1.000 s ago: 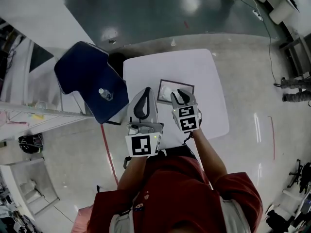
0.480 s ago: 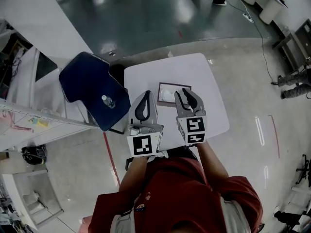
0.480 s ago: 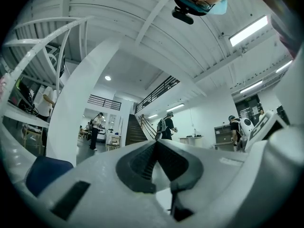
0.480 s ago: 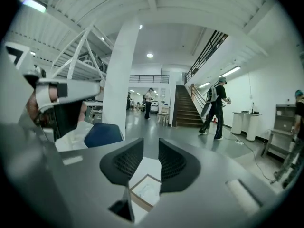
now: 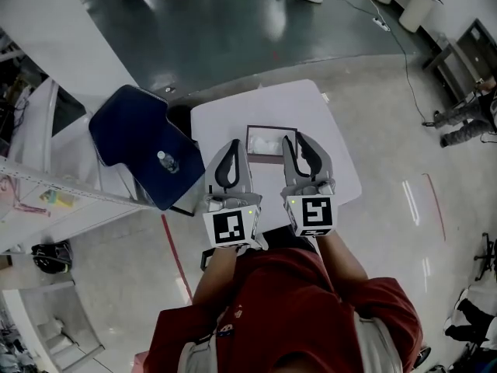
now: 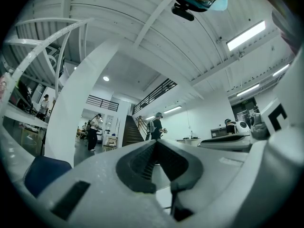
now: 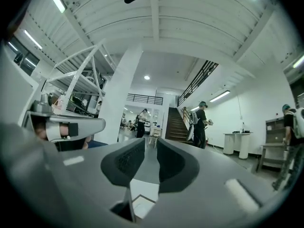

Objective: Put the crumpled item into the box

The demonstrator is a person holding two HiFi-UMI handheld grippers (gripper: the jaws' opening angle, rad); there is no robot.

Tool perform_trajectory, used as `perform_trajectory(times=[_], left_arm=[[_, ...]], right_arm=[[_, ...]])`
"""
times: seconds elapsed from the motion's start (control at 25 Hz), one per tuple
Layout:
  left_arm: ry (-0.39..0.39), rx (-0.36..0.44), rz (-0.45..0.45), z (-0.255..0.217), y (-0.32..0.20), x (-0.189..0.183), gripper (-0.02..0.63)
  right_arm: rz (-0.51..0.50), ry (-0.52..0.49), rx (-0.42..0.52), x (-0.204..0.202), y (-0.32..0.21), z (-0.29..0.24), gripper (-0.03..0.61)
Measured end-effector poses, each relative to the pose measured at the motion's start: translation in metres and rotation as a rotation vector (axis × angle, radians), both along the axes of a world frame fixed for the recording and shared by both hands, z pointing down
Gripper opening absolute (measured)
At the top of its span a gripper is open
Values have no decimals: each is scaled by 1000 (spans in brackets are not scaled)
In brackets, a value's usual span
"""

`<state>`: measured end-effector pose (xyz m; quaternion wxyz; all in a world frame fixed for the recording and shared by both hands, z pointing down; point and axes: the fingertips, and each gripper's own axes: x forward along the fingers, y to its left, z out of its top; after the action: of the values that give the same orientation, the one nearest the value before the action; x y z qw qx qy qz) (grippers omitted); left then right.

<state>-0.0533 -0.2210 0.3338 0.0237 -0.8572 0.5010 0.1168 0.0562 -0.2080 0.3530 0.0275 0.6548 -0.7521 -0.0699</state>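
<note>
The white crumpled item [image 5: 269, 143] seems already inside the shallow dark-rimmed box [image 5: 272, 127]; left gripper [image 5: 234, 144] closed on nothing, right gripper [image 5: 297, 140] narrowly parted, empty; better draw both back without knocking the box.

White square table top [image 5: 318, 123], upper centre of head view: matt, smooth, looks laminate. Shallow rectangular box [image 5: 264, 160] on it: thin dark rim, card-like, dull. White crumpled item [image 5: 268, 142] inside: soft, creased, paper or tissue, can't tell which. Pale grey left gripper [image 5: 235, 142] and right gripper [image 5: 296, 137]: moulded plastic shells, matt, faintly grainy close up; inner pads [image 6: 142, 163] black, ribbed, rubbery. Marker cubes [image 5: 231, 228]: flat matt black-on-white print. Navy blue chair [image 5: 132, 130], left of frame: dull, cloth-like. Small clear plastic bottle [image 5: 165, 162] on it. Dark green floor [image 5: 233, 29] at top: glossy, mirrors lights. Person's red shirt [image 5: 287, 301]: matt cloth.
</note>
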Motion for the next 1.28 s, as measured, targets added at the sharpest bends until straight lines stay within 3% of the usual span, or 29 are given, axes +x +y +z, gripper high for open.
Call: perform_trajectory(times=[0.2,0.48,1.28], left_arm=[[-15,0,3,4,11,-7,3],[-24,12,14,4,17,-12,3],[-9,29,20,-2,16,-18,3]], right_arm=[[20,-15,28,-5,14,-2,2],[17,-11,75,-13,24,-10,2],[28,19,55,-15,20,-11,2]])
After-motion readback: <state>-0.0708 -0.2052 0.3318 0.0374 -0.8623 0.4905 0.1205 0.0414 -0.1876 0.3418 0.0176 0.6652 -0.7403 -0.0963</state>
